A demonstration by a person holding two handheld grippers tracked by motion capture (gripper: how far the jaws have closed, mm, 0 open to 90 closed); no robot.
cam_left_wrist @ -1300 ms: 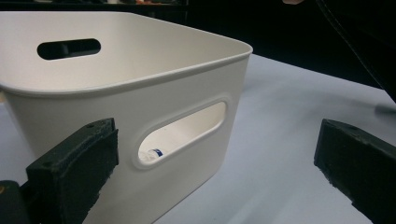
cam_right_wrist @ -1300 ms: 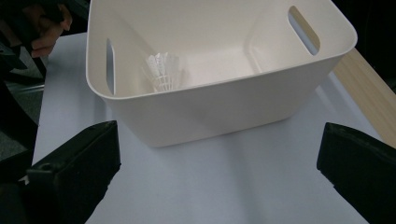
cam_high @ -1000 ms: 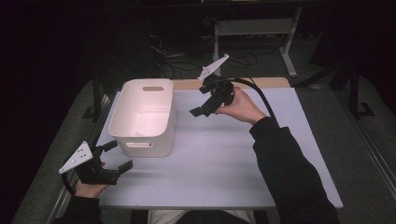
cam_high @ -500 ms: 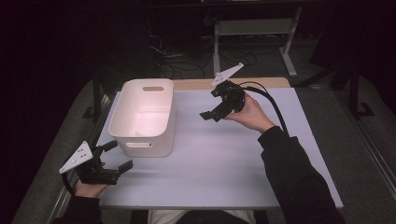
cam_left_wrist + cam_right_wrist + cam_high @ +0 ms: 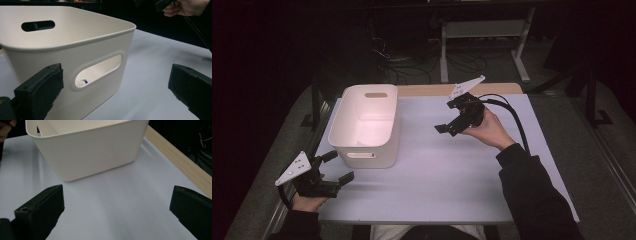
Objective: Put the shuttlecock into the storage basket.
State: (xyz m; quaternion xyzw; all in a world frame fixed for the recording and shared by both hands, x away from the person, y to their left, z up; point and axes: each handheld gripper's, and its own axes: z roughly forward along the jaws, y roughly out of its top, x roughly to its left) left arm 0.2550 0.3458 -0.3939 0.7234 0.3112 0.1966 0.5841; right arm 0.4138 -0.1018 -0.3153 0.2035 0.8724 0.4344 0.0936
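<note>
The white rectangular plastic bin with slot handles in its end walls stands upright on the left half of the pale grey table, its long axis running away from the person. In the left gripper view, a small white object with a blue mark shows through the near handle slot, lying on the bin's floor; what it is cannot be told.

The left tool sits low at the near left corner of the table, just beside the bin's near end wall but not touching it. Its black jaws are spread wide and hold nothing; in its own view they frame the near wall and the handle slot. The person's left hand grips it from below the table edge.

The right tool is held above the table to the right of the bin, well apart from it, tilted down toward the bin's side. Its jaws are also spread wide and empty, and its view looks at the bin's long side wall. The right hand wraps its body, and a black cable loops away behind the wrist.

A light wooden strip runs along the table's far edge.
</note>
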